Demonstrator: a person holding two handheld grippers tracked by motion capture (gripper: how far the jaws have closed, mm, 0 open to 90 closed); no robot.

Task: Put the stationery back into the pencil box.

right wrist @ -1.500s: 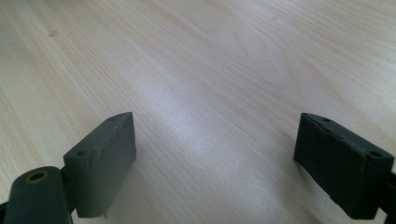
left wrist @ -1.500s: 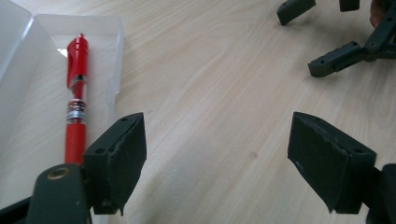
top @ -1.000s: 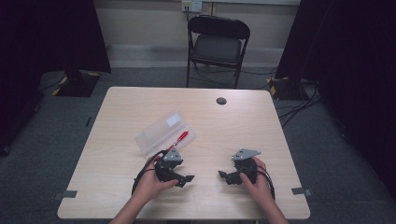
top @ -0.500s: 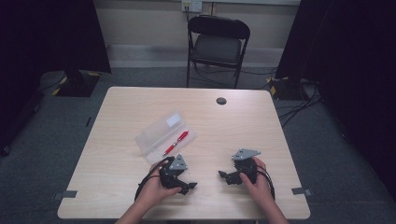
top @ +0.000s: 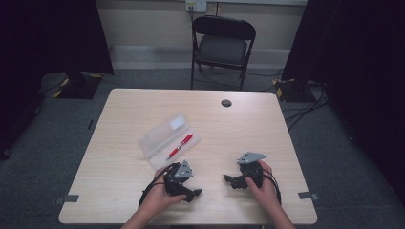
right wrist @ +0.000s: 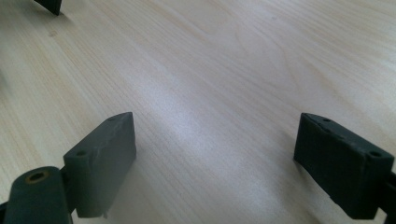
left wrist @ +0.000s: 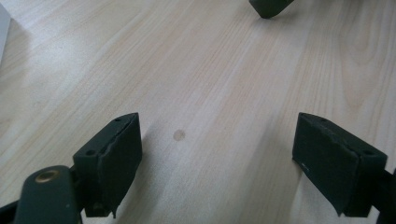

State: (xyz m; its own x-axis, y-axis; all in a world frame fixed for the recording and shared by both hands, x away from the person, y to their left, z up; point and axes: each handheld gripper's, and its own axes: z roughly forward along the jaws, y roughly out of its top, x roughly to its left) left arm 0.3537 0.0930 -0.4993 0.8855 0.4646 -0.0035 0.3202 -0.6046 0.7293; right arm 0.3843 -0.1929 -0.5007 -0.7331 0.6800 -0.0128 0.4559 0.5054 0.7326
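A red pen (top: 180, 146) lies in the open half of a clear plastic case (top: 162, 136) left of the table's middle. My left gripper (top: 193, 192) sits near the front edge, below and right of the case and apart from the pen. Its jaws have just been opening and stand wide over bare wood (left wrist: 219, 163), with nothing between them. My right gripper (top: 229, 180) rests to the right and points left toward the other one. It is open over bare wood (right wrist: 217, 163). Each gripper view catches the other gripper's black tip (left wrist: 271, 7) (right wrist: 49, 5) at its top edge.
The light wooden table (top: 267, 133) has a black round cable cap (top: 226, 103) near its far edge. A black folding chair (top: 222, 43) stands behind the table. Cables lie on the floor at the right (top: 305, 102). A white corner of the case (left wrist: 3, 28) shows at the left gripper view's edge.
My left gripper has drawn back from the red pen toward the front edge and turned to point right. The pen stays lying in the case. The right gripper has not moved.
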